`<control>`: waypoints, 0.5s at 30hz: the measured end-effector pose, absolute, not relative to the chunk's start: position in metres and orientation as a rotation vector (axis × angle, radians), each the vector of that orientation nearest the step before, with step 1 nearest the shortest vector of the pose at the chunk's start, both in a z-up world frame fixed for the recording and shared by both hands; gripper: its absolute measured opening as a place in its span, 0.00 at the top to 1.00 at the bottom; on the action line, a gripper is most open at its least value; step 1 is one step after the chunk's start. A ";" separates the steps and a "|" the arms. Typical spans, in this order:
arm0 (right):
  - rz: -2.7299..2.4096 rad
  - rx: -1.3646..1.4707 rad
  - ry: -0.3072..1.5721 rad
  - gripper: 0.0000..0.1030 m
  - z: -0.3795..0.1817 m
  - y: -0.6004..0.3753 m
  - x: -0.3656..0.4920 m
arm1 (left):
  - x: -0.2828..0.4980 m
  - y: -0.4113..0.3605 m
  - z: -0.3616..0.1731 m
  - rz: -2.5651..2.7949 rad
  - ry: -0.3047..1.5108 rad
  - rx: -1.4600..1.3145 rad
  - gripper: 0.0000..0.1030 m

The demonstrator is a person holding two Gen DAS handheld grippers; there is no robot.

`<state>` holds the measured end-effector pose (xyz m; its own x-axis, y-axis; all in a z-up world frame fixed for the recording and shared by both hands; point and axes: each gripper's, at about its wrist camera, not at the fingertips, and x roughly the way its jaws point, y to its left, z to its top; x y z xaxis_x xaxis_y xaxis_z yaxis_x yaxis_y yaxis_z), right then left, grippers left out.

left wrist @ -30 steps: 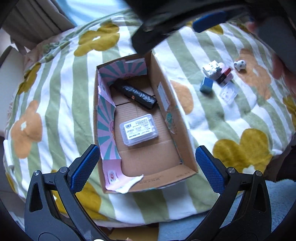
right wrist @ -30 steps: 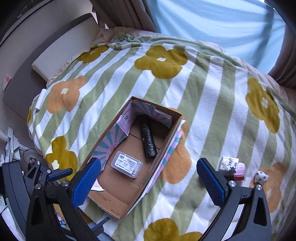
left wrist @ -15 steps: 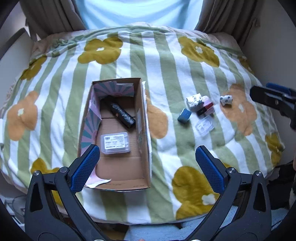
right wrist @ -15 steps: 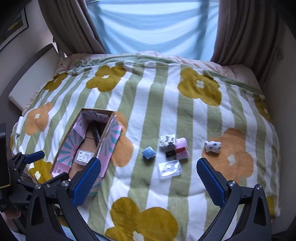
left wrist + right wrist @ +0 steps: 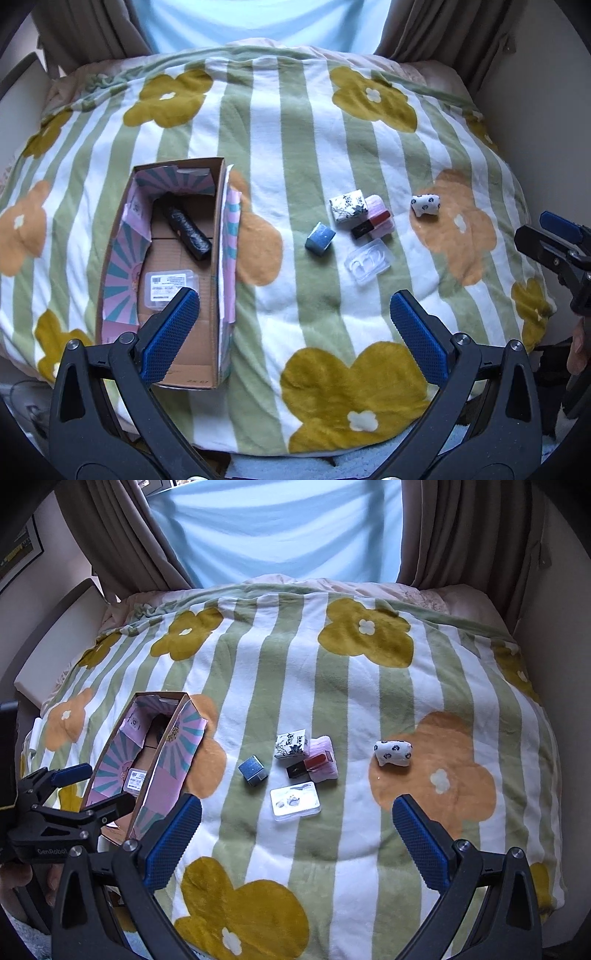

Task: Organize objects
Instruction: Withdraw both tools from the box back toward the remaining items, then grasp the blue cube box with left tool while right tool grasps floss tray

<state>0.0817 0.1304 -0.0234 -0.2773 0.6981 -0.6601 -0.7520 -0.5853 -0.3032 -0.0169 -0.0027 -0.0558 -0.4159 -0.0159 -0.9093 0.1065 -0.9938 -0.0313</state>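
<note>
An open cardboard box [image 5: 219, 236] [image 5: 162, 746] lies on the left of the bed, holding a black roll [image 5: 186, 232] and a clear labelled case [image 5: 168, 286]. To its right lie a blue cube [image 5: 320, 239] [image 5: 253, 770], a white floral box [image 5: 348, 205] [image 5: 291, 743], a red-and-black lipstick [image 5: 371, 224] [image 5: 308, 766] on a pink pad [image 5: 325, 760], a clear flat case [image 5: 368, 260] [image 5: 294, 799] and a spotted white pouch [image 5: 426, 204] [image 5: 393, 753]. My left gripper [image 5: 294, 326] and right gripper [image 5: 295, 840] hover open and empty over the bed's near edge.
The flowered striped blanket [image 5: 295, 129] covers the whole bed. Brown curtains [image 5: 439, 531] and a pale blue window drape [image 5: 273, 531] stand behind it. A cushioned headboard panel [image 5: 55, 642] runs along the left. A wall [image 5: 554, 646] is close on the right.
Both grippers have pulled back and up from the box toward the bed's near edge. The views have widened, so the loose items now sit ahead. Nothing was picked up.
</note>
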 end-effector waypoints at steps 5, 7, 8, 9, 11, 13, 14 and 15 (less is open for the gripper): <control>2.000 -1.038 0.072 0.00 -0.049 0.153 0.087 | -0.042 0.013 -0.077 -2.556 0.200 1.674 0.00; 2.030 -1.067 0.069 0.00 -0.063 0.165 0.087 | -0.053 0.016 -0.090 -2.535 0.246 1.689 0.00; 2.039 -1.080 0.069 0.00 -0.071 0.171 0.087 | -0.059 0.017 -0.098 -2.521 0.271 1.697 0.00; 2.055 -1.093 0.063 0.00 -0.078 0.176 0.087 | -0.064 0.017 -0.105 -2.508 0.290 1.701 0.00; 2.072 -1.122 0.052 0.00 -0.098 0.189 0.086 | -0.075 0.020 -0.124 -2.468 0.333 1.711 0.00; 2.084 -1.149 0.038 0.00 -0.117 0.201 0.084 | -0.085 0.021 -0.142 -2.436 0.366 1.712 0.00; 2.108 -1.154 0.020 0.00 -0.125 0.206 0.082 | -0.090 0.022 -0.152 -2.424 0.370 1.713 0.00; 2.113 -1.162 0.009 0.00 -0.135 0.212 0.081 | -0.094 0.023 -0.161 -2.416 0.365 1.711 0.00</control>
<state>0.0808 0.2121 -0.1346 -0.3398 0.5815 -0.7392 -0.5874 -0.7451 -0.3160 -0.0936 0.0234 -0.1608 -0.3335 0.0121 -0.9427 0.2670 -0.9578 -0.1067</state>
